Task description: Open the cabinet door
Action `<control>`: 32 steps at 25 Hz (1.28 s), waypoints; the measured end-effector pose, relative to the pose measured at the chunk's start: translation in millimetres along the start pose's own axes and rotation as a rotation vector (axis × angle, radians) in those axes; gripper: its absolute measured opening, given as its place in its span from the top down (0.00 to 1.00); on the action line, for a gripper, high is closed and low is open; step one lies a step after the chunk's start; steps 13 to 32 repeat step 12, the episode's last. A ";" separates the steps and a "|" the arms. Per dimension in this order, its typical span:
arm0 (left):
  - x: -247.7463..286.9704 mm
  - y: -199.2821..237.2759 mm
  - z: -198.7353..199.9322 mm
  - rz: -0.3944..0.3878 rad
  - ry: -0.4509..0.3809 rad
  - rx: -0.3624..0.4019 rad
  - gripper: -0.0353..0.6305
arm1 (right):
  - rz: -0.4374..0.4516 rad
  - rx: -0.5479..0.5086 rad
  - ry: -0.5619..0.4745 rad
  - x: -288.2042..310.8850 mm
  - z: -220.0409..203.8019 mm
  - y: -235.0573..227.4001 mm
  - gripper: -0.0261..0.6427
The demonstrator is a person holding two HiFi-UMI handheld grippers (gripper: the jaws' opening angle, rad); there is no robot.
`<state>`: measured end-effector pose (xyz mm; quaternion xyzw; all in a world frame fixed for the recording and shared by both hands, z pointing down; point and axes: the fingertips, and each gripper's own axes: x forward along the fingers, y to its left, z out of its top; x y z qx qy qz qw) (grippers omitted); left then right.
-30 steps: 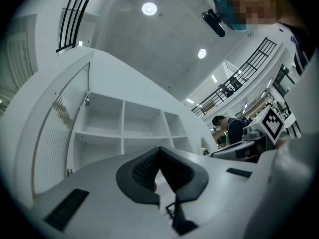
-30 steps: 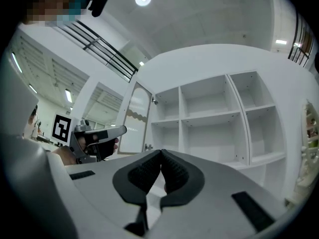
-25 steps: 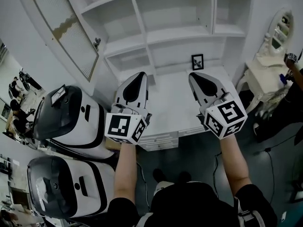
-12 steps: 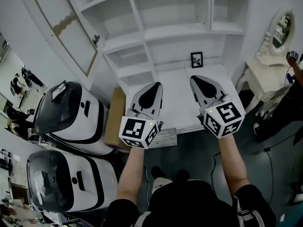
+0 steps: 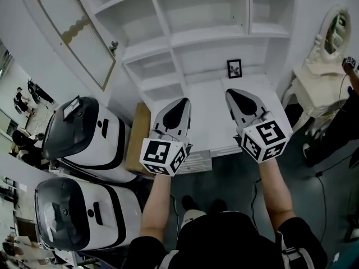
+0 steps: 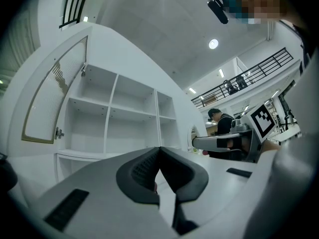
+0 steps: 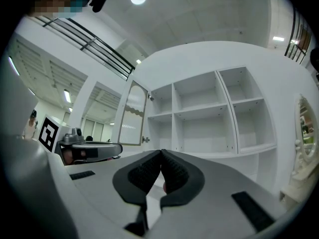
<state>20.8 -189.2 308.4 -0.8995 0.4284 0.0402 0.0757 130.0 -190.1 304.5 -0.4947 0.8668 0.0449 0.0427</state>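
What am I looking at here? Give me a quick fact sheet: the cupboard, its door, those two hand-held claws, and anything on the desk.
Cabinet: white open-shelved cabinet
Door: white framed cabinet door, swung wide open at the left
Left gripper: jaws together, nothing between them
Right gripper: jaws together, nothing between them
Position: both held over the white desk top, apart from the door
On desk: small black-framed picture, upright at the back
Nearby: two large white-and-black machines at the left
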 end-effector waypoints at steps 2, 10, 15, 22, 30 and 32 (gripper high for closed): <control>1.1 -1.6 -0.6 -0.004 0.004 0.001 0.91 | 0.004 -0.005 0.000 -0.6 0.4 0.3 0.94; 1.7 -5.9 -0.6 -0.009 0.003 0.005 0.91 | -0.007 -0.017 -0.008 -5.9 2.3 -2.9 0.94; 1.8 -7.3 -0.8 -0.011 0.003 0.003 0.91 | -0.012 -0.020 -0.007 -7.3 2.1 -3.7 0.94; 1.8 -7.3 -0.8 -0.011 0.003 0.003 0.91 | -0.012 -0.020 -0.007 -7.3 2.1 -3.7 0.94; 1.8 -7.3 -0.8 -0.011 0.003 0.003 0.91 | -0.012 -0.020 -0.007 -7.3 2.1 -3.7 0.94; 1.8 -7.3 -0.8 -0.011 0.003 0.003 0.91 | -0.012 -0.020 -0.007 -7.3 2.1 -3.7 0.94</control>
